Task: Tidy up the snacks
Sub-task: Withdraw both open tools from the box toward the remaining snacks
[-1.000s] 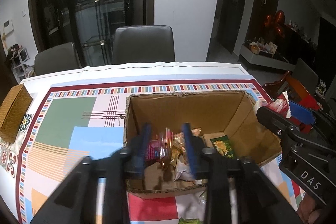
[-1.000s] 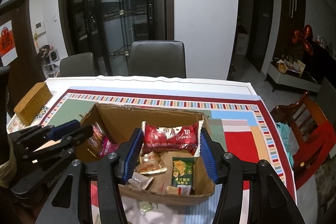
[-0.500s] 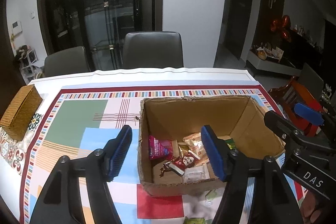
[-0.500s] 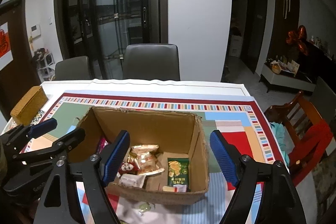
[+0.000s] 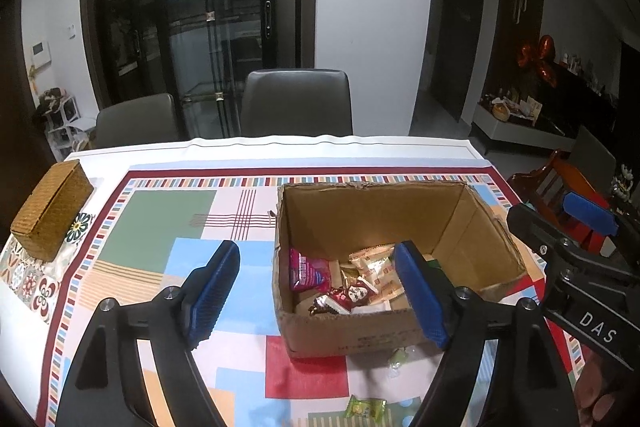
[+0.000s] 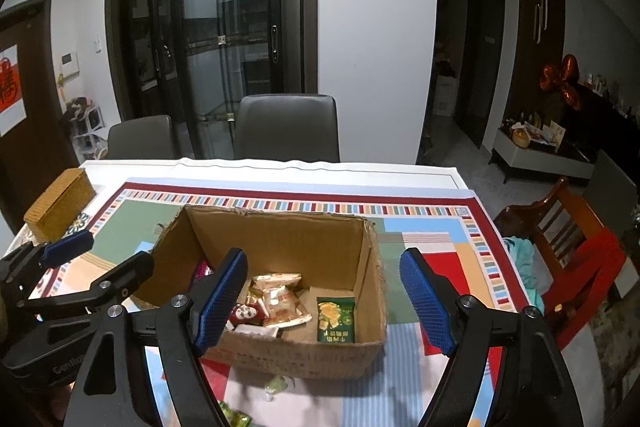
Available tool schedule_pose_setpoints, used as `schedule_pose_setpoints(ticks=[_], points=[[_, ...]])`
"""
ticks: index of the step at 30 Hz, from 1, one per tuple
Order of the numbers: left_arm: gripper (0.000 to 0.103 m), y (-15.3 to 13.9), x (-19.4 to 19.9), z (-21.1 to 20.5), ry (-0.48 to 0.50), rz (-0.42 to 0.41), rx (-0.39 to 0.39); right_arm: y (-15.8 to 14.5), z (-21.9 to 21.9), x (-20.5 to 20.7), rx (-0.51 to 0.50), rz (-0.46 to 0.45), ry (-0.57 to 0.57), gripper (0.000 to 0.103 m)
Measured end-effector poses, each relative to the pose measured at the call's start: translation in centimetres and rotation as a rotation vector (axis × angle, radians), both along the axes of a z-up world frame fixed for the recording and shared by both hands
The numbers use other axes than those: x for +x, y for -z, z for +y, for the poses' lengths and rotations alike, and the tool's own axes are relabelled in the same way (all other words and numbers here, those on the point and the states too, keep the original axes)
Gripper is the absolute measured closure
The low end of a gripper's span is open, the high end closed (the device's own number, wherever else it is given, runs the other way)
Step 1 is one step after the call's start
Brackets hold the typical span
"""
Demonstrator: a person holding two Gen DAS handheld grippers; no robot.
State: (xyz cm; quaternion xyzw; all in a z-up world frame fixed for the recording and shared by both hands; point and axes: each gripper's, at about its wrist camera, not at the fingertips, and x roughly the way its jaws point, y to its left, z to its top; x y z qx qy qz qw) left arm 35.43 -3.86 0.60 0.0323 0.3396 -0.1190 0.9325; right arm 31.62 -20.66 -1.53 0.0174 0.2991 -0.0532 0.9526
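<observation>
"DAS" on right hand-held gripper (image 5: 568, 223)

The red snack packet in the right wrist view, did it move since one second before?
Yes. It left the right tongs, now open and empty, and I cannot find it in the cardboard box.

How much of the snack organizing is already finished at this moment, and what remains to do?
Done: several packets, among them a green packet and a pink one, lie in the cardboard box. In hand: nothing; the left gripper and right gripper have just been opening and are empty. Left: small green sweets on the tablecloth before the box.
</observation>
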Motion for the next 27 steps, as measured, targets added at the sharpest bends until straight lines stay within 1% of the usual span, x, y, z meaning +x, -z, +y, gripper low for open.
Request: schedule_pose_setpoints(ticks=[10,27], points=[[0.023,-0.3,-1.8,0.3,0.002,-0.009,0.000,-0.6,0.2,-1.6,-0.007,-0.016,-0.005,0.024],[0.023,0.3,-5.2,0.7,0.008,-0.004,0.009,0.3,0.7,-4.5,-0.013,-0.005,-0.023,0.024]])
